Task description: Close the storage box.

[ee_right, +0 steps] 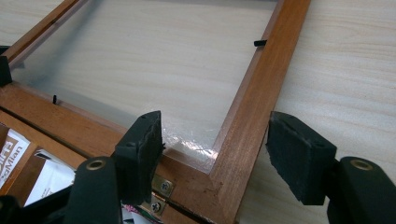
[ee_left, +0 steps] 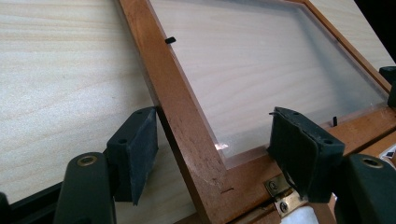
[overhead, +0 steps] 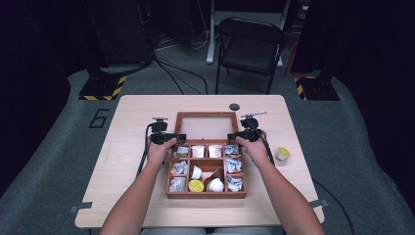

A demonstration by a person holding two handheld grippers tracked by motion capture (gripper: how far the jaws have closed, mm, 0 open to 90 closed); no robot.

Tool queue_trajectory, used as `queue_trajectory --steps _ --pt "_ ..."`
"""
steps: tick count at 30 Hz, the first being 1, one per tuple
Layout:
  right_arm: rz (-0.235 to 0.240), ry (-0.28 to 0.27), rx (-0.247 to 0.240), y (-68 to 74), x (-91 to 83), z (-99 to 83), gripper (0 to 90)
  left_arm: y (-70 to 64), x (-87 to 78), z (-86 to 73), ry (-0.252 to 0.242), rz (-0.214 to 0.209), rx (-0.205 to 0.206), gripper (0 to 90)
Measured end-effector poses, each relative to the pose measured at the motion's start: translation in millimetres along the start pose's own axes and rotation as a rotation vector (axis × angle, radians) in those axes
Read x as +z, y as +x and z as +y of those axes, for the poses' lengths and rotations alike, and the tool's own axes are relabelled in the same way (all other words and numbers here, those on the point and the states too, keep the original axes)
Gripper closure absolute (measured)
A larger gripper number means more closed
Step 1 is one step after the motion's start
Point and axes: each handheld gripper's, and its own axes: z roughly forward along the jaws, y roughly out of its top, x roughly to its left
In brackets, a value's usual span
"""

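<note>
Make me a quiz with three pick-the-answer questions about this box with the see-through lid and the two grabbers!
1. Where is the small yellow cup outside the wooden box?
A. on the table right of the box
B. on the chair
C. on the lid

2. How many compartments does the box have?
A. four
B. nine
C. twelve

3. How is the lid now?
A. shut
C. taken away
B. open, lying back flat on the table

Answers: 1 A, the high view shows it beside the person's right arm. 2 B, three rows of three. 3 B, the left gripper and right gripper straddle its side rails with wood grain showing through the pane.
</note>
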Motion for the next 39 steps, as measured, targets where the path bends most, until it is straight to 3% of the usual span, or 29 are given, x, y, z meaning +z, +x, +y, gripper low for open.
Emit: queue_trajectory --steps 15,23,36,39 --pt "0.006 0.018 0.019 -2.6 5.4 2.8 32.6 1.2 3.9 -0.3 -0.002 -0.023 -0.028 30.6" --pt "0.008 0.020 0.019 -3.2 8.3 4.1 30.0 2.1 5.2 0.0 0.005 -0.027 -0.016 29.0" --pt "0.039 0.022 0.064 -7.9 12.1 4.4 27.9 2.1 10.8 -0.2 0.006 -0.059 -0.059 26.6" --pt "0.042 0.021 0.066 -8.5 13.1 4.6 27.3 2.1 11.4 0.2 0.009 -0.058 -0.049 25.7"
